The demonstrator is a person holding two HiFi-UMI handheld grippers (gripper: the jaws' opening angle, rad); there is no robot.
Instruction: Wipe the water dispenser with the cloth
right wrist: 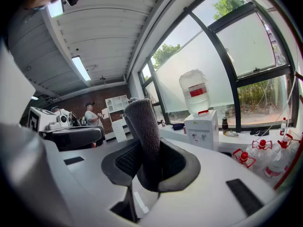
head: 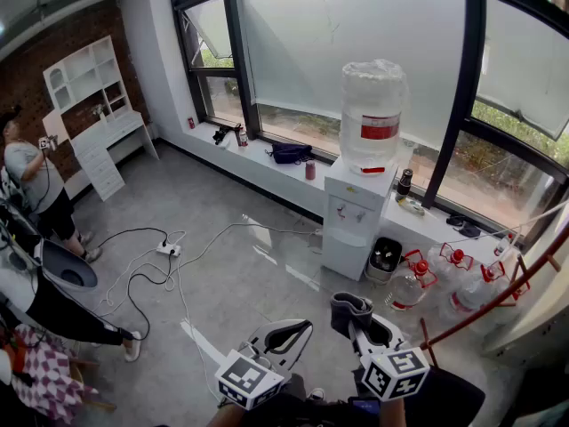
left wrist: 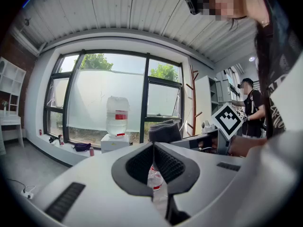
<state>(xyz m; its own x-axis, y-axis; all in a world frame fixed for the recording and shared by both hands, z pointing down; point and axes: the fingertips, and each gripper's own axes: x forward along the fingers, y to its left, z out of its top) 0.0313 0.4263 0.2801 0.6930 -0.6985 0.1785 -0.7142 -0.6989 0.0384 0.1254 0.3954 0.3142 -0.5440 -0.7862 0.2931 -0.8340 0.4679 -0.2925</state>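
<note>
Tongs first: the right tongs (right wrist: 147,157) are clamped on the cloth (right wrist: 142,126), a dark grey fold that stands upright between the pads. The left tongs (left wrist: 152,146) are pressed together at the tips, with nothing caught between them. Both hang low, side by side, above the grey floor (head: 231,283). Ahead, well apart from both, the white water dispenser (head: 356,221) stands against the window sill (head: 267,149), 1 big clear bottle (head: 373,114) with a red label upended on top. A black bin (head: 385,256) sits just beside its base, and clear jugs (head: 411,285) with red caps stand beyond that. Cables run to a power strip (head: 167,249) across the floor.
</note>
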